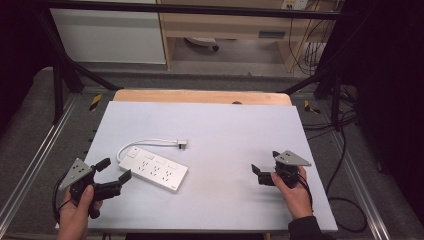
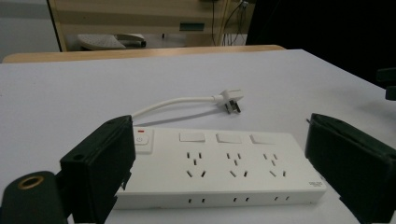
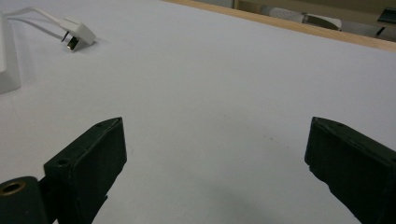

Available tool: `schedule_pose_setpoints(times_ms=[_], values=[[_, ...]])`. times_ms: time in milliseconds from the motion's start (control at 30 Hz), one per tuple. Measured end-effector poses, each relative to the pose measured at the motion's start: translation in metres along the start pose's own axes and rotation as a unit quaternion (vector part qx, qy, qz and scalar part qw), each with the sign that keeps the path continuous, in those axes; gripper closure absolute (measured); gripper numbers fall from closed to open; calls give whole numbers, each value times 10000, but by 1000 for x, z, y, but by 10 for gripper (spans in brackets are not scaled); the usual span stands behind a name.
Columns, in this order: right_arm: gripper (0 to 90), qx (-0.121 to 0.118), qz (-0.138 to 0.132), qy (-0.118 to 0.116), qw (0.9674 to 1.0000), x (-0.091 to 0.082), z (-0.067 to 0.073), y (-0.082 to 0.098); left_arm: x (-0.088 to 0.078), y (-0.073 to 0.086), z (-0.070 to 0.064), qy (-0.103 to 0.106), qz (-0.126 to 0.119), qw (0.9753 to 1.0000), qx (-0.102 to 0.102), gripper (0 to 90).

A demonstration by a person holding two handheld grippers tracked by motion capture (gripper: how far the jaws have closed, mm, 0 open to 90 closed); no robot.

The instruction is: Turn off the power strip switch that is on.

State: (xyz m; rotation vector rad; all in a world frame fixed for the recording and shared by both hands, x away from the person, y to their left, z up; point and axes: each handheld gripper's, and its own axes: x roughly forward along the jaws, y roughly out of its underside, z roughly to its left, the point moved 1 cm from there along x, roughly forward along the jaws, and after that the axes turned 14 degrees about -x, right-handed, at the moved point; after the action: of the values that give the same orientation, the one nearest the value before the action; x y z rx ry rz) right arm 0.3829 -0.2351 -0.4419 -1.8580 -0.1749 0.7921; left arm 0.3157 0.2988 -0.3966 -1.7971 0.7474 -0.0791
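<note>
Overhead, a white power strip (image 1: 155, 168) lies flat on a pale grey surface (image 1: 225, 130), left of centre and angled so its far end points up and left. Its white cable (image 1: 147, 143) loops from that end and stops at a white plug (image 1: 182, 144) resting on the surface just beyond the strip.

At lower left, a person's left hand (image 1: 80, 212) holds the left gripper (image 1: 114, 170), aimed at the strip's near left end. Its two black fingers (image 2: 100, 163) stand wide apart with nothing between them. They are close to the strip without touching it. From the left gripper view, the strip lies crosswise just ahead of the fingers, its red-marked switch (image 2: 142, 140) near the left finger and three socket groups spanning the gap.

At lower right, the right hand (image 1: 295, 192) holds the right gripper (image 1: 264, 167), well apart from the strip. Its fingers (image 3: 88, 163) are also spread wide over bare surface, with the plug far off at upper left.
</note>
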Motion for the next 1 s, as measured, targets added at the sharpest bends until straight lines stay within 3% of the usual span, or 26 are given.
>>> schedule_pose_setpoints(times_ms=[533,867,1000], values=[[52,-61,-117,-31,9999,-2,2,-4,-2,-2,-3,12,-20,9999,119,73],[52,-92,-137,-39,9999,-3,4,-5,-2,-3,-6,192,-2,9998,25,69],[57,-62,-107,-87,9999,-3,4,-6,-3,-5,-8,154,-22,9999,41,68]])
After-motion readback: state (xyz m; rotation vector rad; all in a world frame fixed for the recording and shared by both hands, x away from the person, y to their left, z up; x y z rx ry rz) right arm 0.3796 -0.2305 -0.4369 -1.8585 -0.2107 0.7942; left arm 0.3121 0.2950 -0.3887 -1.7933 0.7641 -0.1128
